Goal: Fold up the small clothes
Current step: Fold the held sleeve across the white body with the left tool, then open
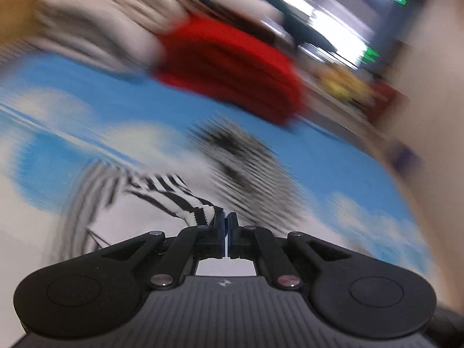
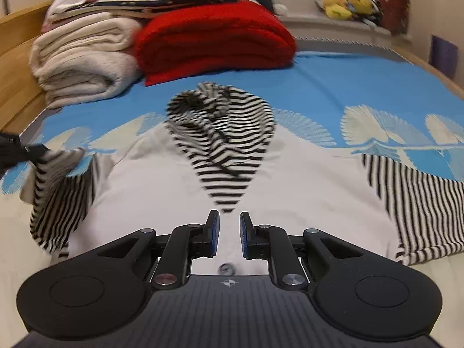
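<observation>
sleeve-folding is the step in hand, as far as i can judge. from the left wrist view, the left gripper [image 1: 225,221] has its jaws shut on the cuff of the striped left sleeve [image 1: 174,194], which trails off blurred to the left above the white body of the garment. everything ahead smears badly, so the hand looks to be swinging. to do this well, i'd say carry the cuff across low and lay the sleeve flat over the chest without twisting it, letting go only once it rests smooth.

from the right wrist view, the right gripper [image 2: 229,229] hangs over the white front of the small top [image 2: 162,191], jaws a little apart with nothing pinched between them; only cloth and a small button show below. the garment lies face up on the bed, its striped hood [image 2: 220,133] bunched at the far end and the right sleeve [image 2: 417,203] spread flat to the right. at the left edge the other gripper lifts the left sleeve off the sheet. the free hand could steady the chest, i reckon.

the bed has a blue sheet [image 2: 333,81] with white fan-like prints. folded cream blankets [image 2: 84,61] and a red blanket [image 2: 214,40] sit stacked at the far end beside a wooden frame [image 2: 17,29]; yellow soft toys [image 2: 345,3] lie on a window ledge beyond.
</observation>
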{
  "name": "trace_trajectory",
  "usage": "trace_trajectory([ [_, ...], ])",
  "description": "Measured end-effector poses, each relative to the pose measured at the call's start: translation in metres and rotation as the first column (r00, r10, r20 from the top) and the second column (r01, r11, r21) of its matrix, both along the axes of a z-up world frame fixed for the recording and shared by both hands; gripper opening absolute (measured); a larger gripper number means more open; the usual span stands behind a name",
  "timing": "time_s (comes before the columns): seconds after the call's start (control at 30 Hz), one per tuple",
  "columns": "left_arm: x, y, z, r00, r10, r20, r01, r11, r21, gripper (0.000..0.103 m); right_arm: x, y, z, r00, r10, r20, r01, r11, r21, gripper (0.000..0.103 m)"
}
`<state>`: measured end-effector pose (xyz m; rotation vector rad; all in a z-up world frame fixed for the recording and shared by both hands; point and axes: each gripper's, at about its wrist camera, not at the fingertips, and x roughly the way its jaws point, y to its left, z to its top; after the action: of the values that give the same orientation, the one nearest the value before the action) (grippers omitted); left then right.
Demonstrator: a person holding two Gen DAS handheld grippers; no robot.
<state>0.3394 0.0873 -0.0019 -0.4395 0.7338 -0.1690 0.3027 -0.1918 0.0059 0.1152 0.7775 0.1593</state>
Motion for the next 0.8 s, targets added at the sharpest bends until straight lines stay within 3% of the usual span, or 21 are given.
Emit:
trace_trajectory([
  [0.07,0.008,-0.007,-0.007,0.988,-0.152,-0.028,0.146,0.977,-0.153,0.013,0.007,-0.013,0.004,0.999,-0.043,0.016,0.043,0.999,0.014,0.016],
  [0.1,0.01,-0.004,-0.008,0.987,-0.155,-0.032,0.147,0.973,-0.176,0.018,0.011,-0.021,0.004,0.997,-0.076,0.015,0.076,0.997,0.019,0.016],
  [0.13,0.012,0.005,-0.007,0.993,-0.116,-0.035,0.108,0.98,-0.168,0.03,0.013,-0.028,0.003,0.995,-0.103,0.011,0.103,0.994,0.032,0.016],
  [0.17,0.013,0.016,-0.007,0.998,-0.06,-0.036,0.054,0.986,-0.159,0.034,0.015,-0.034,0.0,0.993,-0.122,-0.004,0.122,0.992,0.044,0.017],
  [0.27,0.021,0.053,-0.014,0.992,0.102,-0.076,-0.112,0.984,-0.135,0.034,0.022,-0.046,-0.009,0.988,-0.148,-0.051,0.152,0.984,0.089,0.017],
  [0.37,0.03,0.071,-0.026,0.967,0.2,-0.156,-0.209,0.977,-0.04,0.034,0.028,-0.043,-0.017,0.988,-0.131,-0.082,0.14,0.984,0.112,0.017],
  [0.5,0.043,0.063,-0.043,0.953,0.205,-0.224,-0.186,0.977,0.1,0.034,0.032,-0.009,-0.03,0.994,0.008,-0.107,0.005,0.993,0.12,0.023],
  [0.63,0.045,0.062,-0.045,0.956,0.199,-0.216,-0.18,0.978,0.105,0.034,0.028,0.038,-0.042,0.978,0.175,-0.111,-0.166,0.983,0.082,0.023],
  [0.8,0.035,0.061,-0.04,0.953,0.205,-0.221,-0.18,0.975,0.127,0.034,0.015,0.086,-0.056,0.942,0.319,-0.103,-0.328,0.942,-0.075,0.028],
])
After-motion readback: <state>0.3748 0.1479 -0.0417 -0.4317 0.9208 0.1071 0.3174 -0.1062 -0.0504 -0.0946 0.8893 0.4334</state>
